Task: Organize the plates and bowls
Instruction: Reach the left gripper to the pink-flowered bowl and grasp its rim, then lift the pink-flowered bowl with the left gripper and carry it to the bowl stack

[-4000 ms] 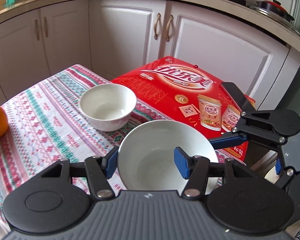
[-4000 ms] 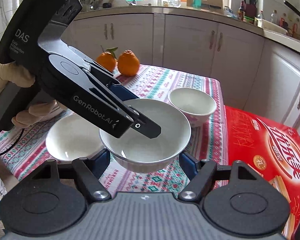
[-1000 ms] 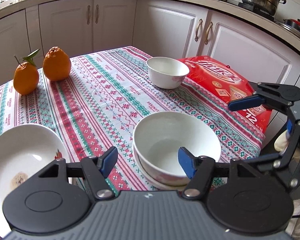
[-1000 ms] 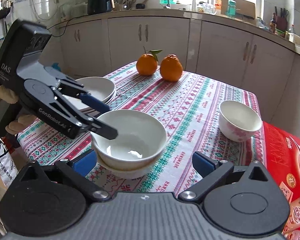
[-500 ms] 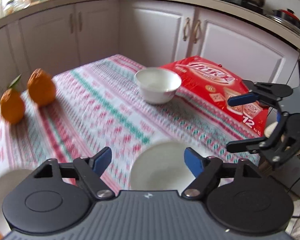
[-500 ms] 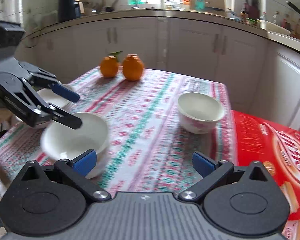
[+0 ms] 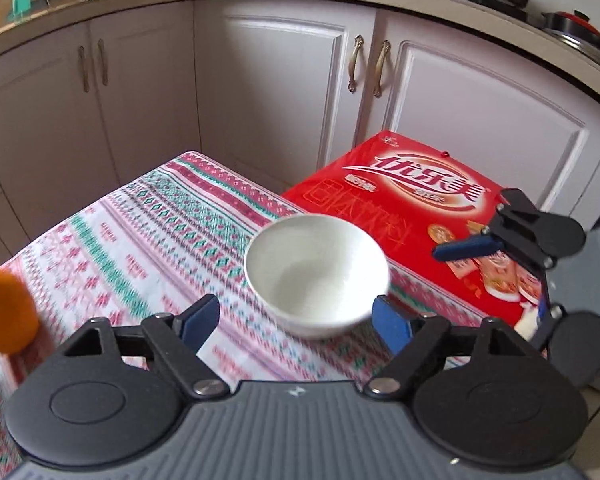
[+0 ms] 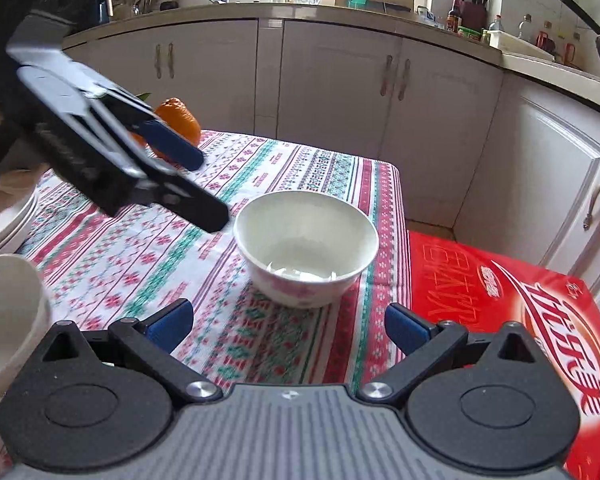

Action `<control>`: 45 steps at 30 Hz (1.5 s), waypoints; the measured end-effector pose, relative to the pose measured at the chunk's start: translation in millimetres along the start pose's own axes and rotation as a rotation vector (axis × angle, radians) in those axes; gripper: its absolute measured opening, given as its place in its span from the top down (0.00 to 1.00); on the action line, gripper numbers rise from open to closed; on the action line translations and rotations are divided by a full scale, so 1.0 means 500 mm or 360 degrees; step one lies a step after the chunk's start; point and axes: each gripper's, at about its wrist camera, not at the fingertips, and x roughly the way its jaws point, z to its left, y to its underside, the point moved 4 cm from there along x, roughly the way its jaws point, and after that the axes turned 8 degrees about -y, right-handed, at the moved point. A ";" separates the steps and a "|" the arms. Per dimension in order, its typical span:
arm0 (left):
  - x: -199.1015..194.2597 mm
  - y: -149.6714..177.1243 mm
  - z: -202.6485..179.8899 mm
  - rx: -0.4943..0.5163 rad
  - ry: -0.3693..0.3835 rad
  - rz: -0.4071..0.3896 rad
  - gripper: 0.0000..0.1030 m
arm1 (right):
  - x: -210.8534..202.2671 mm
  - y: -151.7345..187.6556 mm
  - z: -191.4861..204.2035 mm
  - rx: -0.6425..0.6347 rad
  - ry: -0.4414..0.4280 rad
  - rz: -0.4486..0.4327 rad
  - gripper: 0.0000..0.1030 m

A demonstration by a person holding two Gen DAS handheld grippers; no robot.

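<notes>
Claws both empty: our left claw (image 7: 296, 320) is opening, clear of the stacked bowls it released, our right claw (image 8: 288, 322) gapes wide; both now face the last small bowl (image 7: 316, 274) near the table's far corner.

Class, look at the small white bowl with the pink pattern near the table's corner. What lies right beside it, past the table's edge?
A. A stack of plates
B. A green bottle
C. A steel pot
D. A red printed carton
D: in the right wrist view the small white bowl stands on the patterned tablecloth, and the red printed carton lies just beyond the table's edge next to it.
</notes>
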 end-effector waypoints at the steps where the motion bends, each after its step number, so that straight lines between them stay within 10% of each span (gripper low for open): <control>1: 0.016 -0.005 0.003 0.0007 0.0005 0.0011 0.20 | 0.009 -0.003 -0.003 -0.0011 -0.0004 0.0001 0.00; 17: 0.145 -0.034 0.013 -0.0018 0.0067 0.0134 0.38 | 0.086 -0.026 -0.047 0.0011 -0.0027 -0.0006 0.14; 45: 0.114 -0.017 -0.016 0.0048 0.0061 0.0175 0.52 | 0.046 -0.019 -0.007 -0.0057 -0.0049 0.0027 0.19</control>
